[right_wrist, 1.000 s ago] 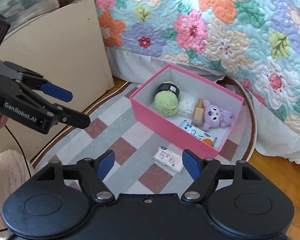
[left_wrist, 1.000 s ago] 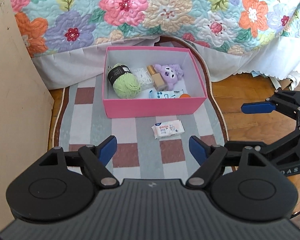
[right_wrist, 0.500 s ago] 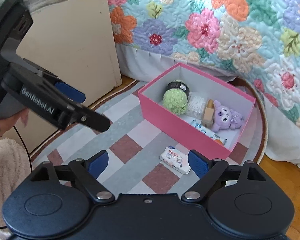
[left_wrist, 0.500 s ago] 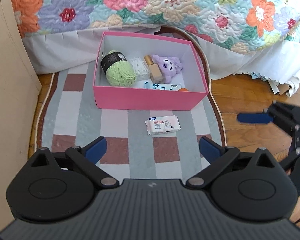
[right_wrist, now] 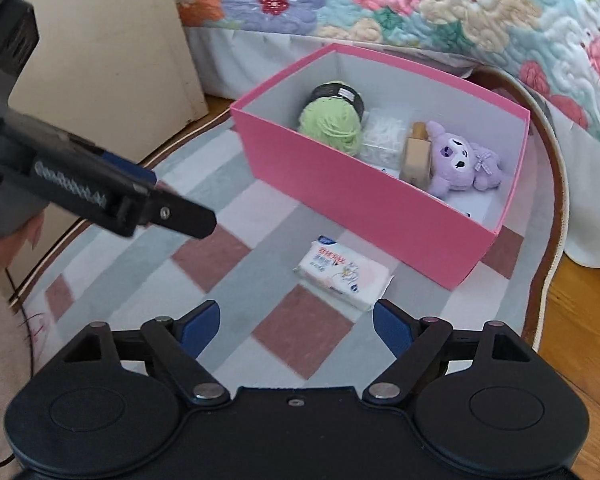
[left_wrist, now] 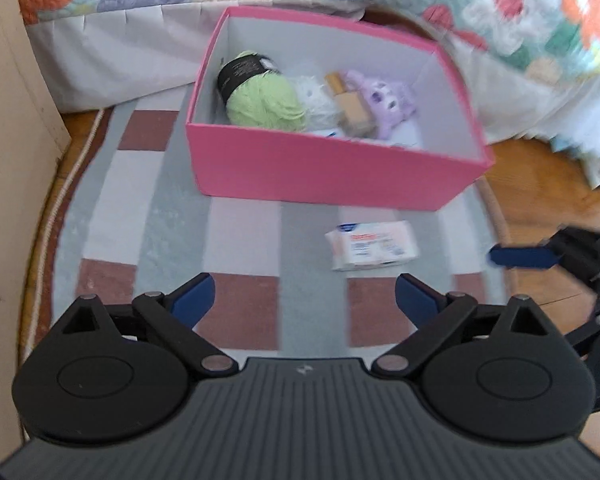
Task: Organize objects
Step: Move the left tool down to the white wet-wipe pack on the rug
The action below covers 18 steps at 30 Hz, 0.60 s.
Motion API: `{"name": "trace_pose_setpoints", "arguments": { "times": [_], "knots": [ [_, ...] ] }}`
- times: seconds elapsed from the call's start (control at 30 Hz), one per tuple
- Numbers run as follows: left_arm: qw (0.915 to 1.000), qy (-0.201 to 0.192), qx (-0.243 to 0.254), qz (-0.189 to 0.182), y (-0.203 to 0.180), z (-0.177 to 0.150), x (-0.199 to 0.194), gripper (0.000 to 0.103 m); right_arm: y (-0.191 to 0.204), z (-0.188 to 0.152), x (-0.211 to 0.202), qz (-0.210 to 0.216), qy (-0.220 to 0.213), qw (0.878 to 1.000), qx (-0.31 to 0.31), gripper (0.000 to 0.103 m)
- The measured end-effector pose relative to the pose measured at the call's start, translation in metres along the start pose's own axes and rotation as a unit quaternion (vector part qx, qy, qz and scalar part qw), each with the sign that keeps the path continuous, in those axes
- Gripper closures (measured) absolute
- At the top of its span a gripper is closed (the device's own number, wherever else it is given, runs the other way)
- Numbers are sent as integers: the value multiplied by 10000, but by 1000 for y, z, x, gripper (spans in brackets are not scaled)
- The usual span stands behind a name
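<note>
Right gripper (right_wrist: 296, 328) and left gripper (left_wrist: 303, 298) empty, jaws wide but closing. Could collide over tissue pack (right_wrist: 343, 275), or shove it against pink box (right_wrist: 364, 204).

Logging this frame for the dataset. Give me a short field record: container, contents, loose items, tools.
container: pink box, open, on checked rug
contents: green yarn ball, purple plush, tan bottle, white bag
loose: tissue pack on rug, in front of box
left tool: closing, nothing between
right tool: closing, nothing between

Tissue pack (right_wrist: 343, 276) on rug (right_wrist: 220, 216) before box (right_wrist: 364, 196), toys inside
</note>
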<state>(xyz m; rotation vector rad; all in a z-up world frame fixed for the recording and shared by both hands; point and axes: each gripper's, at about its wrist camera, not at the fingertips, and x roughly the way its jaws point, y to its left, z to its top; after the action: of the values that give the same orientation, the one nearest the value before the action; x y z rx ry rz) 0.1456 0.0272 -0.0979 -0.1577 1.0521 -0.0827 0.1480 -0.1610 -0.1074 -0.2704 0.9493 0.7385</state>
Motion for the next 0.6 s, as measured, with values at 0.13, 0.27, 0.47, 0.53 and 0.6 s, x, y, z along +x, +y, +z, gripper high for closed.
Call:
{"name": "trace_pose_setpoints", "arguments": {
  "times": [0.13, 0.27, 0.47, 0.53, 0.6],
  "knots": [
    [9999, -48, 106, -7, 1, -4, 22, 6, -4, -5, 24, -191, -58, 9998, 20, 16],
    [9998, -133, -6, -118, 5, -7, 40, 7, -10, -9, 46, -286, -90, 9995, 77, 16],
    [9963, -102, -290, -802, 13, -5, 62, 10, -29, -16, 77, -443, 0, 9972, 603, 16],
    [9958, -138, -306, -851, 15, -4, 66, 10, -35, -20, 83, -488, 59, 9947, 903, 16],
    [9944, -168, -384, -969, 17, -5, 72, 10, -40, -23, 86, -419, 87, 9929, 1110, 16]
  ]
}}
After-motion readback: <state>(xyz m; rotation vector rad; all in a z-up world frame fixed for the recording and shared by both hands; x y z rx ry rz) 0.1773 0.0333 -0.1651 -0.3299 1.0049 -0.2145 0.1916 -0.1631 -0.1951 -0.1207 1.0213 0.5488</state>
